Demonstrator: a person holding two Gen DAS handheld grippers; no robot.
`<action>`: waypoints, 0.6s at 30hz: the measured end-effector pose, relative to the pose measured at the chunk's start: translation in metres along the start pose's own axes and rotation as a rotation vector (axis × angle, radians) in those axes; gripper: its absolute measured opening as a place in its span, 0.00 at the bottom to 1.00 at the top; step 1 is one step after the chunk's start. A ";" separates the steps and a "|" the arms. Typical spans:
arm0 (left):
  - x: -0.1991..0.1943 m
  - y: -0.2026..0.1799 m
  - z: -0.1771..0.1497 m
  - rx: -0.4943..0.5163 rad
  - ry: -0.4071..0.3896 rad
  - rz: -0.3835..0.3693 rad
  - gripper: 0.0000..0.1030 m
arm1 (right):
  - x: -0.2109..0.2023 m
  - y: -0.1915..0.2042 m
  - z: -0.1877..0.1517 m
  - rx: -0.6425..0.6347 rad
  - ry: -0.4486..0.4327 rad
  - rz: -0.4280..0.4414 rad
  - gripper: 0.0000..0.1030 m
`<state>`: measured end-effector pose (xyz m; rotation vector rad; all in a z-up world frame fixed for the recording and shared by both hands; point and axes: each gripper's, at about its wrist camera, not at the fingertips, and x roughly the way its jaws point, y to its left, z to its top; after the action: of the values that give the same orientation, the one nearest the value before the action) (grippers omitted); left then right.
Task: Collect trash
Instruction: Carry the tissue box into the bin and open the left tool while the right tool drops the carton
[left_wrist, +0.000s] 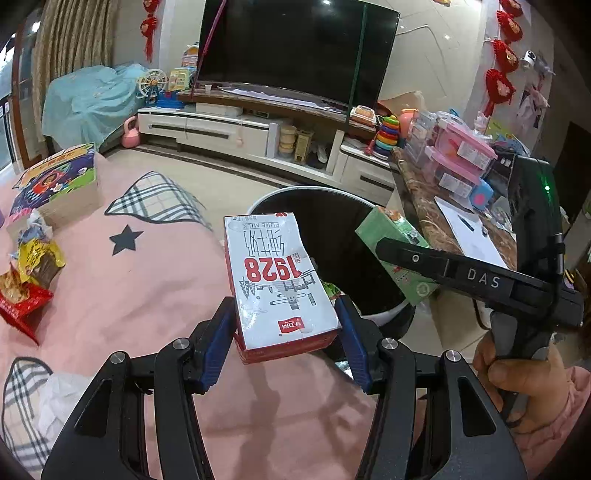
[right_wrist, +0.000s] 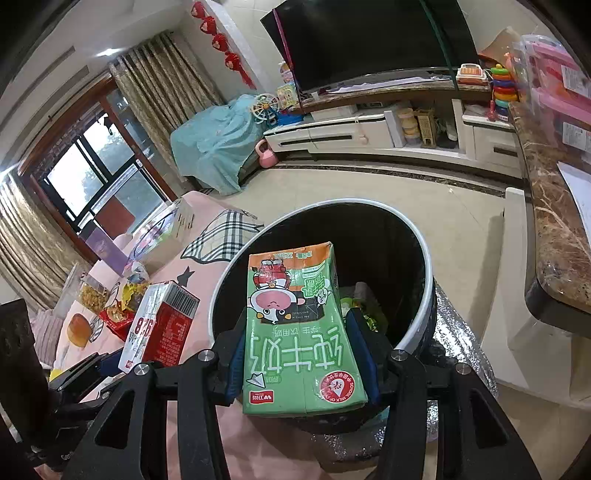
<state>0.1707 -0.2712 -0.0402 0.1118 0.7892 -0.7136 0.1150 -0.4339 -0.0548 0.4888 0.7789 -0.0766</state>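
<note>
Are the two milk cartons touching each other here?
Apart. In the left wrist view, the white carton in the left gripper and the green carton have the bin's dark interior showing between them.

Both wrist views down toward bin (left_wrist: 384, 314)

white and red milk carton (left_wrist: 280, 284) tilted at the black bin's (left_wrist: 334, 236) near rim; green milk carton (right_wrist: 299, 328) tilted above the bin opening.
</note>
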 end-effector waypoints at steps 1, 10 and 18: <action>0.002 -0.002 0.002 0.006 0.002 0.000 0.53 | 0.001 -0.001 0.001 0.002 0.001 0.000 0.49; 0.015 -0.005 0.013 0.015 0.019 -0.015 0.53 | 0.006 -0.007 0.011 0.008 0.006 -0.001 0.49; 0.024 -0.010 0.021 0.028 0.025 -0.021 0.53 | 0.012 -0.015 0.017 0.030 0.014 -0.003 0.49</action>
<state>0.1888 -0.2995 -0.0404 0.1386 0.8057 -0.7443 0.1312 -0.4533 -0.0584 0.5168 0.7930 -0.0882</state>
